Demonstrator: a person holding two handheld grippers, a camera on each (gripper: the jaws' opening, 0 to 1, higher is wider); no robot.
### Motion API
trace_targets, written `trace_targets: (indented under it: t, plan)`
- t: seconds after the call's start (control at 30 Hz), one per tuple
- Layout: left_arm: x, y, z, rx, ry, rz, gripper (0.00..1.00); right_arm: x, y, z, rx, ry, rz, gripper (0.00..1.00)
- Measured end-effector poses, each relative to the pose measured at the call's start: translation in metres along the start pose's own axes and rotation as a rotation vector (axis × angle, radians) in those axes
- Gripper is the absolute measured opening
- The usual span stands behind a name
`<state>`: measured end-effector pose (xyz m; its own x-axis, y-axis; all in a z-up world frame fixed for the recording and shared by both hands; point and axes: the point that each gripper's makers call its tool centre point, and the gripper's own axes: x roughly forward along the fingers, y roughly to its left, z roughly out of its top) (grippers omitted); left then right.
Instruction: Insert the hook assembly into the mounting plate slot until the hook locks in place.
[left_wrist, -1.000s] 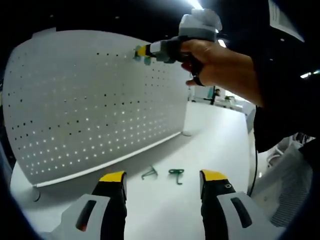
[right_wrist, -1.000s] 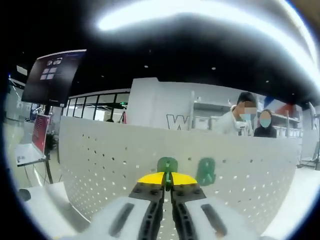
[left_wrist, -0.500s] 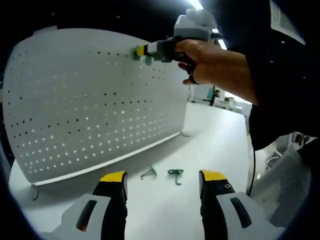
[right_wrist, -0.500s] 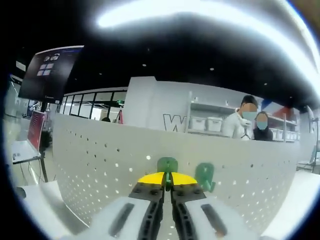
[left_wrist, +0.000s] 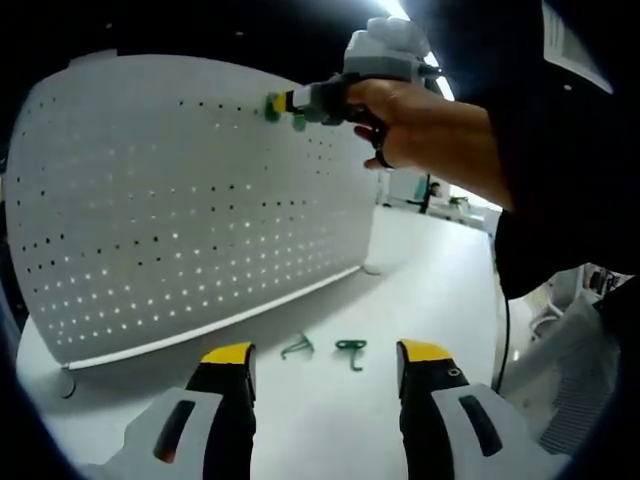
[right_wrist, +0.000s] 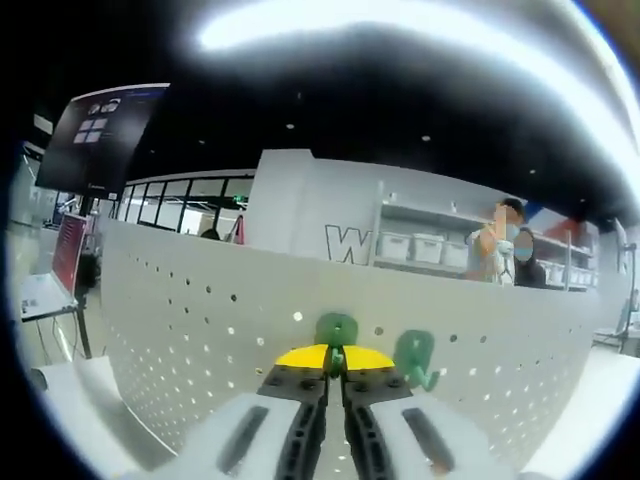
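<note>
The white perforated mounting plate (left_wrist: 180, 200) stands upright on the table. At its upper edge a hand holds my right gripper (left_wrist: 284, 102) against the plate, shut on a green hook (left_wrist: 271, 106). In the right gripper view the same green hook (right_wrist: 335, 328) sticks up between the shut yellow tips of my right gripper (right_wrist: 335, 358), touching the plate (right_wrist: 180, 320). A second green hook (right_wrist: 415, 356) hangs on the plate just to the right, and that second hook (left_wrist: 298, 122) sits beside the gripper tip. My left gripper (left_wrist: 325, 358) stands open and holds nothing, low over the table.
Two loose hooks lie on the white table (left_wrist: 430, 270) ahead of my left jaws: a grey one (left_wrist: 298, 346) and a green one (left_wrist: 351, 349). A person's dark sleeve (left_wrist: 560, 150) takes up the right side. Behind the plate are shelves (right_wrist: 420, 245) and a dark monitor (right_wrist: 100, 135).
My right gripper and its green hook have edged slightly left and up along the plate's top rows. My left gripper has stayed open in place.
</note>
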<state>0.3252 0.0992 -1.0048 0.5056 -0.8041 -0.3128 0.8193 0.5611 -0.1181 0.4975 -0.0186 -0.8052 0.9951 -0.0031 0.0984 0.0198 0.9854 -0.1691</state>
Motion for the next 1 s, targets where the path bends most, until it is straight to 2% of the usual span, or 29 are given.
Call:
trace_targets:
  t: [0.23,0.47,1.0]
  plan:
    - [0.0000,0.0005,-0.0002,-0.003,0.000,0.001,0.58,0.0026,0.0001,-0.0016,-0.024,0.014,-0.005,0.01]
    - [-0.0003,0.0007,-0.0002,-0.006,-0.001,0.002,0.57,0.0068,0.0002,-0.0035,-0.149,0.056,-0.014,0.02]
    - [-0.0010,0.0022,0.0012,-0.009,-0.007,0.007,0.58,0.0031,-0.0017,-0.0098,-0.127,0.074,-0.002,0.06]
